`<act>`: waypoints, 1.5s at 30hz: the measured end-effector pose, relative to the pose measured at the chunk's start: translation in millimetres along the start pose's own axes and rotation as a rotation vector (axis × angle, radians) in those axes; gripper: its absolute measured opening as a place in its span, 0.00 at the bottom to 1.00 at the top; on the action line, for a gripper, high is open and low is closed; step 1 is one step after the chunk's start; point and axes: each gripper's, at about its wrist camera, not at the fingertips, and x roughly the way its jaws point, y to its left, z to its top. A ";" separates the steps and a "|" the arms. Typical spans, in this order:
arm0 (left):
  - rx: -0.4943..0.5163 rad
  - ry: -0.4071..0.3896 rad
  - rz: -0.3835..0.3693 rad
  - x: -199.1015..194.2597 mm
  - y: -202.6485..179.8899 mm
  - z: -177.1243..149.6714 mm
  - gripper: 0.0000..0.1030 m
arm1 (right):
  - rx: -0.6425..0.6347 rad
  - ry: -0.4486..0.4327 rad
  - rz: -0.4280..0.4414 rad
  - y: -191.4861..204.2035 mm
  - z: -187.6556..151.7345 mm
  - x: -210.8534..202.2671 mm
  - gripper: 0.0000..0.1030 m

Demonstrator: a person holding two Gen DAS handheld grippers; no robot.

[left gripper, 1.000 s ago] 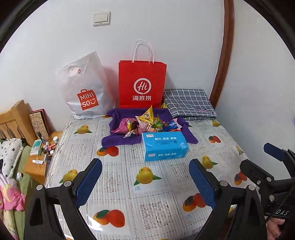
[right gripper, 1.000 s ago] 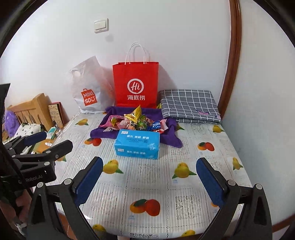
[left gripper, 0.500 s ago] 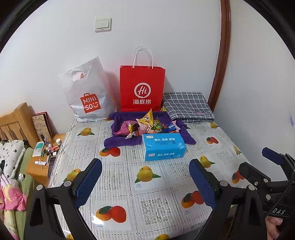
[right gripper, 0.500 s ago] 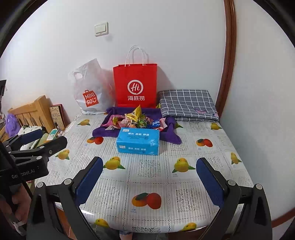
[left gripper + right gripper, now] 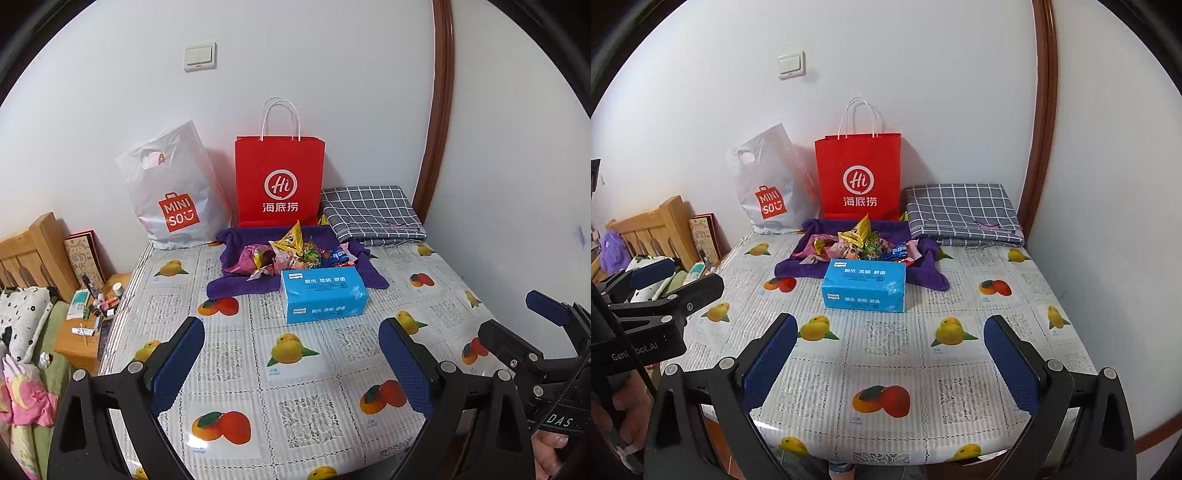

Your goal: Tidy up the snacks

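Item: heap of small crinkly foil snack packets (image 5: 295,251), on purple cloth (image 5: 236,284), far side of surface, behind blue tissue pack (image 5: 323,295). Light, slippery, crushable; pinch at crimped edges. Left claw (image 5: 291,363) & right claw (image 5: 890,354) wide, empty, well apart from heap.

Soft, even indoor light, faint shadows on the wall (image 5: 332,74), sharp focus, strong fisheye bending and dark corners.

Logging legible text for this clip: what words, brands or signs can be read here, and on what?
"MINISO": white plastic bag.
"Hi" above "海底捞": red paper bag.
"DAS", partly cut off: right gripper body.
"Gen…bot.AI", partly hidden: left gripper body.
Blue tissue pack: white Chinese print, too blurred to read.
Snack wrappers and tablecloth captions: too small to read.
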 end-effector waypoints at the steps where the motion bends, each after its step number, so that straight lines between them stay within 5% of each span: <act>1: 0.001 0.000 -0.001 -0.4 -0.3 0.0 0.93 | 0.003 0.000 0.000 -1.2 -0.2 -0.5 0.97; 45: 0.009 -0.002 -0.006 -2.1 -0.7 1.9 0.93 | 0.011 -0.001 0.005 -5.4 -1.3 -0.9 0.97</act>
